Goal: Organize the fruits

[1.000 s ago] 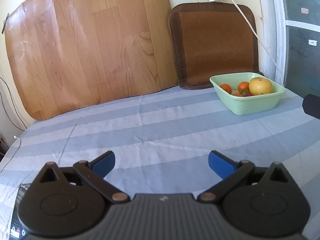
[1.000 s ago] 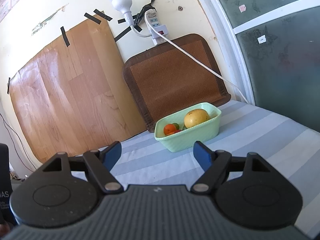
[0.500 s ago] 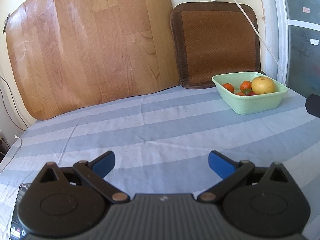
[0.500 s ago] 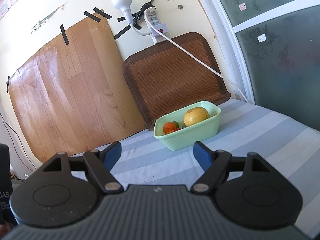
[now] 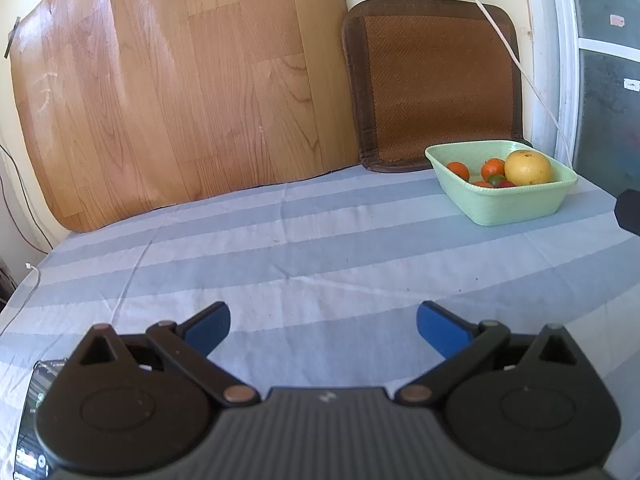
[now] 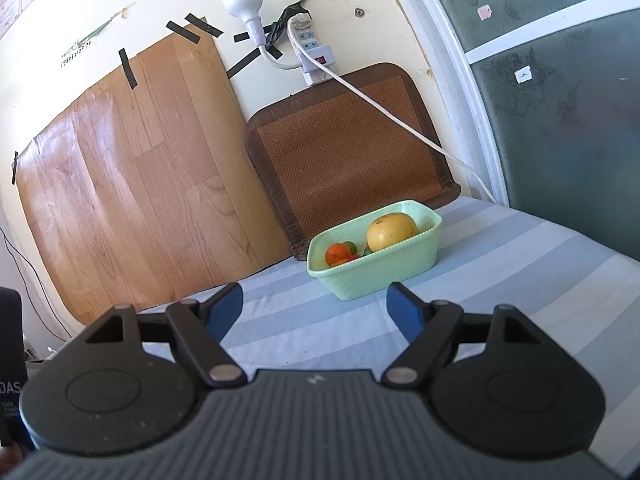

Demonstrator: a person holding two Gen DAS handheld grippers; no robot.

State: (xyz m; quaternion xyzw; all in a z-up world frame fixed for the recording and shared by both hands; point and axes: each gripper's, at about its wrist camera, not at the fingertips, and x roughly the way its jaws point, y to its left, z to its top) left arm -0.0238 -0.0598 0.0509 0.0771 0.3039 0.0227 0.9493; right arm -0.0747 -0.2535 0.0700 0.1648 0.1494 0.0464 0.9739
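Pale green ribbed basin [image 5: 516, 204] sits at far right of striped cloth [image 5: 280, 264], against brown woven mat [image 5: 436, 92]. Inside: big yellow citrus [image 5: 527, 167], small oranges [image 5: 457, 171], a green and a red fruit, partly hidden. Left gripper [image 5: 323, 322] jaws wide, empty. Right gripper [image 6: 315, 304] jaws wide, empty, basin just ahead. Dark device [image 6: 10, 364] at left edge reads "OAS", cropped.

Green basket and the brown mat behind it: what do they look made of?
Basket: likely moulded plastic, pale green with a soft sheen and fine ribbing on wall and rim. Mat: seemingly woven rattan or bamboo, matte herringbone weave, darker brown cloth-like border.
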